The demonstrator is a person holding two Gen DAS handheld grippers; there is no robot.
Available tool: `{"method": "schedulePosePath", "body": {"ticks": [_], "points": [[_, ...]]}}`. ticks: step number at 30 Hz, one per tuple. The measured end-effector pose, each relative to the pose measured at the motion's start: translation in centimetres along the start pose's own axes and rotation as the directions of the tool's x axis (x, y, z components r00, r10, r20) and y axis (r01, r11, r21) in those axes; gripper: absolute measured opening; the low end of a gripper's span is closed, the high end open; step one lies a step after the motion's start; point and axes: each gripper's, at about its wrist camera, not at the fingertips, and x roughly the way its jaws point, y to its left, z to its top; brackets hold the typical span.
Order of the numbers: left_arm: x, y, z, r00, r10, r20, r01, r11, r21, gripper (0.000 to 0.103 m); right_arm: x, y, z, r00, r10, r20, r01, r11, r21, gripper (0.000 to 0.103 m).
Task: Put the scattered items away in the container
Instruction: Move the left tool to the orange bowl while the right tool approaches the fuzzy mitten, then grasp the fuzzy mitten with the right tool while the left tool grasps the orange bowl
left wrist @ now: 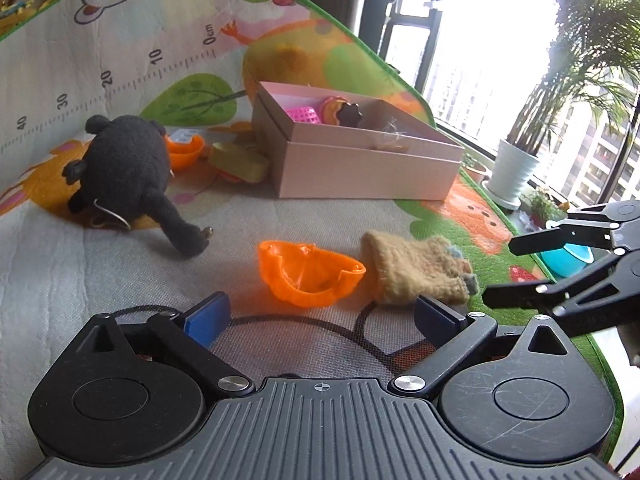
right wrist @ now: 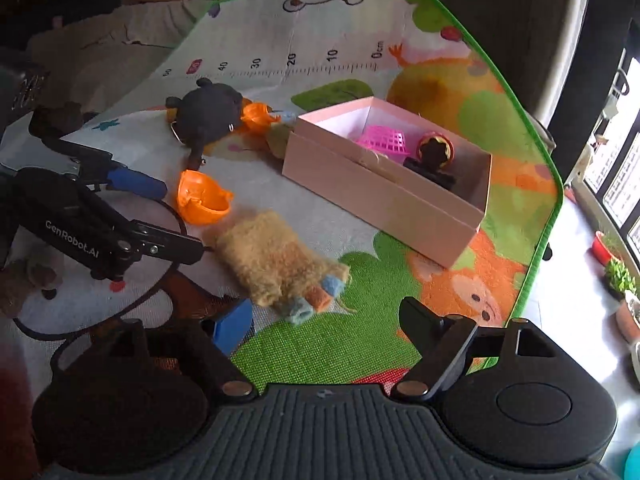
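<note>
potted palm (left wrist: 516,168) by the window (left wrist: 480,40), cartoon play mat (left wrist: 120,60) underneath.

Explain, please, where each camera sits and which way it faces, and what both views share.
Left wrist: on the left gripper, looking down along open fingers at the orange shell; the right gripper shows at the right.
Right wrist: on the right gripper, facing the knitted glove; the left gripper shows at the left.
Shared: the pink box, the black plush toy, the play mat.

A home living space, several floors up. A padded children's play mat (left wrist: 120,64) printed with cartoon animals and a height ruler covers the floor. Just beyond the mat's edge, a potted palm in a white ribbed planter (left wrist: 514,170) stands before tall windows facing apartment towers.
</note>
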Motion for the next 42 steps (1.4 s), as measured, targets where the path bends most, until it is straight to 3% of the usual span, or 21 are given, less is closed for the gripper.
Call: {"method": "schedulePosePath", "body": {"ticks": [5, 9, 13, 17, 23, 33, 38, 42], "points": [[-0.1, 0.0, 0.0, 1.000, 0.018, 0.007, -0.018, 1.000, -0.013, 0.101, 2.5, -0.3, 1.4, 0.997, 0.074, -0.017, -0.073, 0.997, 0.025, 0.083], [-1.0, 0.9, -0.3, 0.991, 0.115, 0.064, -0.108, 0.989, -0.105, 0.101, 5.0, 0.3, 1.9, 0.995, 0.097, -0.037, -0.097, 0.995, -0.002, 0.083], [-1.2, 1.6, -0.2, 0.990, 0.121, 0.066, -0.110, 0.983, -0.148, 0.101, 6.9, 0.2, 2.8, 0.989, 0.138, -0.053, -0.138, 0.990, 0.014, 0.083], [-0.9, 1.5, -0.1, 0.992, 0.116, 0.051, -0.109, 0.985, -0.136, 0.101, 7.5, -0.5, 2.8, 0.982, 0.174, -0.070, -0.166, 0.980, 0.109, 0.071], [-0.8, 1.7, -0.2, 0.993, 0.110, 0.048, -0.102, 0.984, -0.144, 0.101, 6.3, -0.1, 2.1, 0.990, 0.123, -0.074, -0.113, 0.985, 0.128, 0.056], [-0.7, 1.4, -0.3, 0.994, 0.106, 0.040, -0.100, 0.987, -0.127, 0.101, 2.4, 1.1, -1.2, 0.997, 0.001, -0.081, 0.019, 0.968, 0.250, 0.056], [0.0, 0.2, 0.2, 0.995, 0.096, 0.002, -0.095, 0.995, -0.041, 0.101, 1.4, 1.8, -3.2, 0.995, -0.098, -0.027, 0.101, 0.949, 0.297, 0.074], [0.7, -1.3, 0.8, 0.997, 0.082, -0.010, -0.081, 0.993, 0.084, 0.101, 1.6, 1.1, -3.2, 0.995, -0.092, -0.039, 0.100, 0.933, 0.346, 0.081]]}}
